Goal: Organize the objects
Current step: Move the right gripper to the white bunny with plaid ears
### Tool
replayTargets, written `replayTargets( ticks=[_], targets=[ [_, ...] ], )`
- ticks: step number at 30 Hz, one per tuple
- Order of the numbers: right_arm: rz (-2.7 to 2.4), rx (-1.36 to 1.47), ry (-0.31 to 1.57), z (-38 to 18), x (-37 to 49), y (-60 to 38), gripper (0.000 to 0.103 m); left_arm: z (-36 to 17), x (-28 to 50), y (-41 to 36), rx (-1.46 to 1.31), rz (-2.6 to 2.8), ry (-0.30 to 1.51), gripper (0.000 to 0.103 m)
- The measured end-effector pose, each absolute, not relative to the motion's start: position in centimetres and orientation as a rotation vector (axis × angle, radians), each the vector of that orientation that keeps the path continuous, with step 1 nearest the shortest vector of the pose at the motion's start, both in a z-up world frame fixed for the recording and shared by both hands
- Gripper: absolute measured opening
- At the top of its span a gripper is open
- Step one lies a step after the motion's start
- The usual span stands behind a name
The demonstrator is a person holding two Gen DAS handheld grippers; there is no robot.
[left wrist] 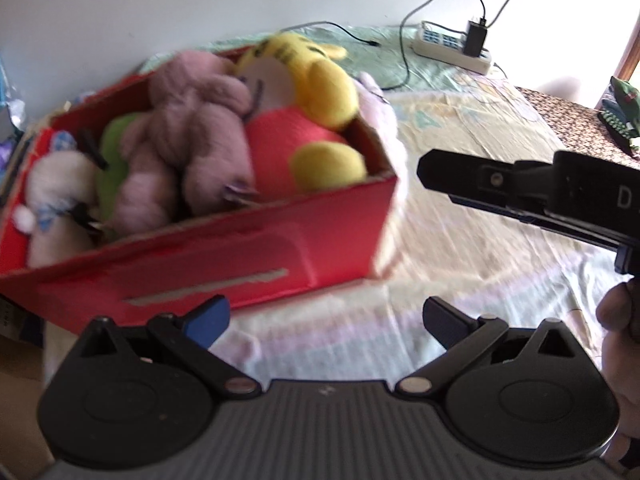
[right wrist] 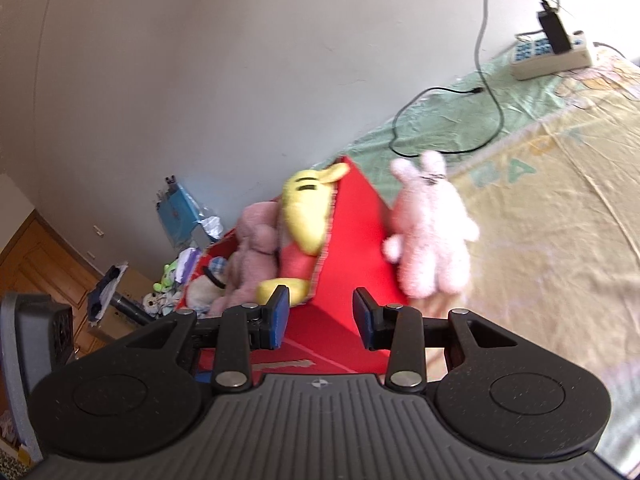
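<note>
Pink rabbit point(right wrist: 430, 232) is leaning upright against the red box point(right wrist: 352, 248), ahead and right of the nearer right tool point(right wrist: 320, 320); both tools, including the left tool point(left wrist: 326, 320), are gaping empty.

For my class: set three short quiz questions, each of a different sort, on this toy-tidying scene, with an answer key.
1. True or false: the pink rabbit lies inside the red box.
2. Which toy in the box has dark stripes on its head? A) white toy B) yellow toy C) mauve toy
3. Fill in: the power strip lies on the ____.

Key
1. False; it leans on the box's outer wall.
2. B, the yellow toy.
3. Bed.
</note>
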State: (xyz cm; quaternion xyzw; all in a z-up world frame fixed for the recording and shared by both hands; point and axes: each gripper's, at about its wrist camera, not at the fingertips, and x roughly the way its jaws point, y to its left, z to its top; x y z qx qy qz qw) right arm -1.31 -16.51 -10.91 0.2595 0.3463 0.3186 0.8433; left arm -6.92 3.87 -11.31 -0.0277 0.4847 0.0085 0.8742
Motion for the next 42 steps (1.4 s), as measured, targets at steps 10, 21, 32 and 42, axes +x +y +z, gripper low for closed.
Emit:
replayTargets(
  ticks=[10, 21, 32, 42],
  targets=[
    [0.601, 0.461, 0.797, -13.8, 0.7, -18.3, 0.039, -14.3, -6.0, 2.0, -0.116, -0.023, 1.031, 0.102],
    [0.594, 0.292, 0.829, -16.7, 4.9, -16.9, 0.039, -16.6, -5.1, 1.3, -0.148, 0.011, 1.066, 0.102],
    [0.623, 0.27, 0.857, -18.7, 9.0, -14.5, 0.039, -17.0, -4.9, 2.4, -0.162, 0.086, 1.073, 0.102],
    [0.671, 0.404, 0.902, -19.4, 9.9, -15.1, 0.024, -16.6, -4.5, 3.4, -0.195, 0.107, 1.067, 0.102]
  ],
)
